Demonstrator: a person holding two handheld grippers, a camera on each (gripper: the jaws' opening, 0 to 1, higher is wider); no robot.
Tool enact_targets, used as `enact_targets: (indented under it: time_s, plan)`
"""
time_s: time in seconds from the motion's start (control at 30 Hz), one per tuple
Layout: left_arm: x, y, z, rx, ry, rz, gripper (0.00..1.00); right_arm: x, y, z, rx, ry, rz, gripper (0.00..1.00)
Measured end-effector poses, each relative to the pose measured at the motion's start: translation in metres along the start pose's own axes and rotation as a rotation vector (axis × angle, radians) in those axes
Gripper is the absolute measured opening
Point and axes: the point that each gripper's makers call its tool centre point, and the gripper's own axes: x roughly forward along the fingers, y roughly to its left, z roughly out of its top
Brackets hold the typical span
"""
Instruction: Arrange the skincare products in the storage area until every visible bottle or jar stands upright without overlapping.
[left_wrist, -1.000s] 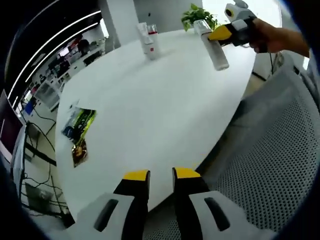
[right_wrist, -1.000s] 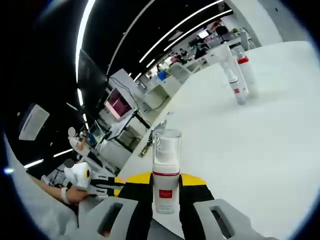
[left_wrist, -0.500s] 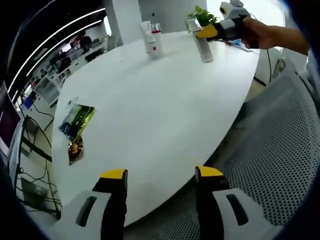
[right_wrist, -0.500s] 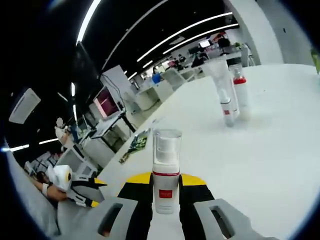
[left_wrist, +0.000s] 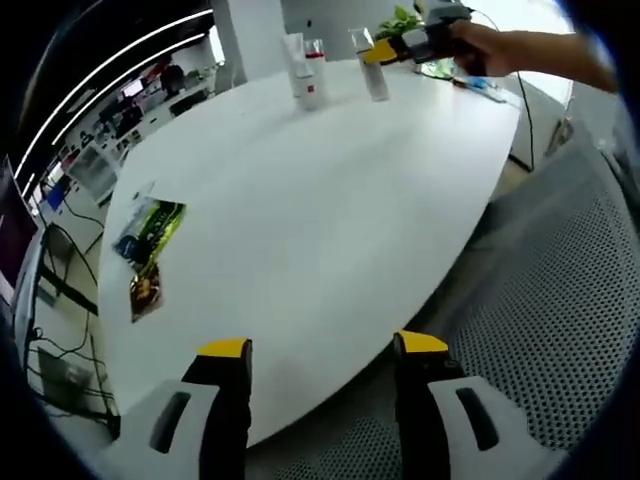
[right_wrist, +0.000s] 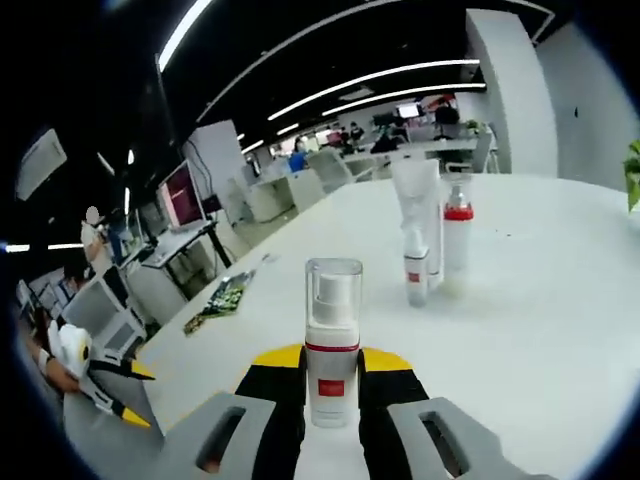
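Left tool (left_wrist: 323, 345) jaws spread wide, right tool (right_wrist: 331, 354) jaws clamped

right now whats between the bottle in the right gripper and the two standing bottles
Bare white table, seen in the right gripper view, lies between the held bottle and the standing pair.

Pump bottle (right_wrist: 333, 340) base tucked out of sight between the right hand-held gripper (right_wrist: 332, 372) jaws, red label print too small to read; the white tube (right_wrist: 415, 232) covers part of the red-capped bottle (right_wrist: 457, 237); packets (left_wrist: 148, 234) on the worktop (left_wrist: 320, 210) too blurred to read
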Motion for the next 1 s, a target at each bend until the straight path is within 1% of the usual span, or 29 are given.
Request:
enact_targets:
  time_s: [0.1, 0.27, 0.33, 0.4, 0.43, 0.5, 0.63, 0.7, 0.8, 0.93, 1.0]
  plan:
    - [0.001, -0.001, -0.003, -0.007, 0.015, -0.006, 0.54, 0.006, -0.009, 0.006, -0.03, -0.009, -0.028, 0.14]
    - [0.002, -0.003, -0.005, -0.016, 0.019, -0.019, 0.51, 0.016, -0.022, 0.012, -0.06, -0.014, -0.061, 0.14]
    - [0.002, -0.004, -0.005, -0.019, 0.015, -0.025, 0.5, 0.02, -0.028, 0.016, -0.091, -0.031, -0.082, 0.14]
    - [0.001, -0.007, 0.002, -0.057, -0.029, -0.04, 0.53, 0.025, -0.033, 0.018, -0.088, -0.037, -0.098, 0.13]
    - [0.001, -0.007, 0.004, -0.065, -0.039, -0.042, 0.55, 0.027, -0.035, 0.019, -0.087, -0.04, -0.102, 0.13]
    - [0.001, -0.006, 0.0, -0.06, -0.019, -0.037, 0.55, 0.03, -0.039, 0.021, -0.087, -0.046, -0.118, 0.13]
    - [0.002, -0.007, -0.004, -0.062, 0.0, -0.042, 0.54, 0.037, -0.05, 0.024, -0.073, -0.056, -0.145, 0.14]
    - [0.003, -0.006, -0.004, -0.061, 0.003, -0.042, 0.53, 0.039, -0.056, 0.028, -0.069, -0.073, -0.164, 0.14]
    - [0.003, -0.008, -0.007, -0.06, 0.016, -0.047, 0.51, 0.044, -0.067, 0.03, -0.068, -0.079, -0.188, 0.14]
    - [0.004, -0.007, -0.008, -0.058, 0.018, -0.049, 0.5, 0.052, -0.076, 0.03, -0.06, -0.075, -0.209, 0.14]
    - [0.004, -0.007, -0.009, -0.057, 0.022, -0.048, 0.49, 0.056, -0.082, 0.029, -0.077, -0.074, -0.226, 0.14]
